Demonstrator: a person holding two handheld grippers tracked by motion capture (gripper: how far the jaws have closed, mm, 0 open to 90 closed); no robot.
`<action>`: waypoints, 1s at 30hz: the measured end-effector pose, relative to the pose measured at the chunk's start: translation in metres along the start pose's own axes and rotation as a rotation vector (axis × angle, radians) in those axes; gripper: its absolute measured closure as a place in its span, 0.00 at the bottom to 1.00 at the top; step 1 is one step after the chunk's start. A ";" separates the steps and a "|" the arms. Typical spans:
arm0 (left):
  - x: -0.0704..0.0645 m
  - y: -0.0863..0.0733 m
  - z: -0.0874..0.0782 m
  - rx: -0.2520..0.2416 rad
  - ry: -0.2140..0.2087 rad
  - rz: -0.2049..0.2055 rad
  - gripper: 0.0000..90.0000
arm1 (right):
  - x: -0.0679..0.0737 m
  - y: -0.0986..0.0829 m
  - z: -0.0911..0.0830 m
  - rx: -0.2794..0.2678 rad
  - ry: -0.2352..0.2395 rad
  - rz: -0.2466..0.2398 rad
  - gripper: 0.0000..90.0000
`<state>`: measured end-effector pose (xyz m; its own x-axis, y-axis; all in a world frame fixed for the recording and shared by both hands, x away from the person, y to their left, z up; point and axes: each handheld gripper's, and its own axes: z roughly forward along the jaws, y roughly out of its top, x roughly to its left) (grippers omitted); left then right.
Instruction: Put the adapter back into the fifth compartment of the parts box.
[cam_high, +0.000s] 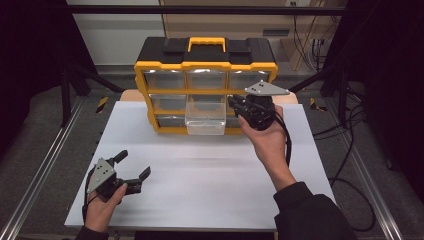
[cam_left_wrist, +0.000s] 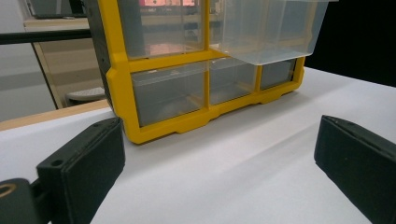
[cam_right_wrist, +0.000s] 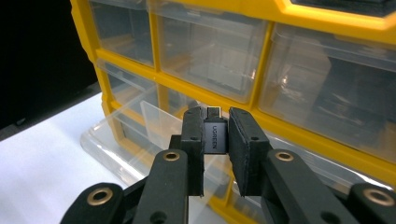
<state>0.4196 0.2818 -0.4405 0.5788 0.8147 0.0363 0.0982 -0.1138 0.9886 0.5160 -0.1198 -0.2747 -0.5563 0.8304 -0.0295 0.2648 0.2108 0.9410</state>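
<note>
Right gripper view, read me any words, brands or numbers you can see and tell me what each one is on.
"UGREEN": printed in pale letters on the small dark adapter clamped in the right gripper.
No other readable text; the yellow organizer and its clear drawers show none.

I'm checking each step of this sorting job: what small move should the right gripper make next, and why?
Probably carry the small black adapter left and forward over the pulled-out clear drawer, then lower it before opening. The right gripper is shut on the adapter, beside the yellow organizer at the drawer's right edge, not yet above its opening. The left gripper rests open on the table, away from the drawer.
</note>
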 end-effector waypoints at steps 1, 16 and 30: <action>0.000 0.000 0.000 0.000 0.000 0.000 0.02 | 0.000 0.000 0.000 0.000 0.000 0.000 0.85; 0.004 0.000 -0.002 -0.002 0.041 -0.002 0.02 | 0.000 0.010 0.014 0.013 0.005 0.021 0.85; 0.005 -0.002 -0.006 0.005 0.049 -0.020 0.02 | -0.001 0.013 0.015 0.016 0.005 0.027 0.85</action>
<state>0.4178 0.2893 -0.4414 0.5360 0.8439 0.0234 0.1135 -0.0995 0.9885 0.5313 -0.1102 -0.2675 -0.5528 0.8333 -0.0020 0.2924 0.1962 0.9360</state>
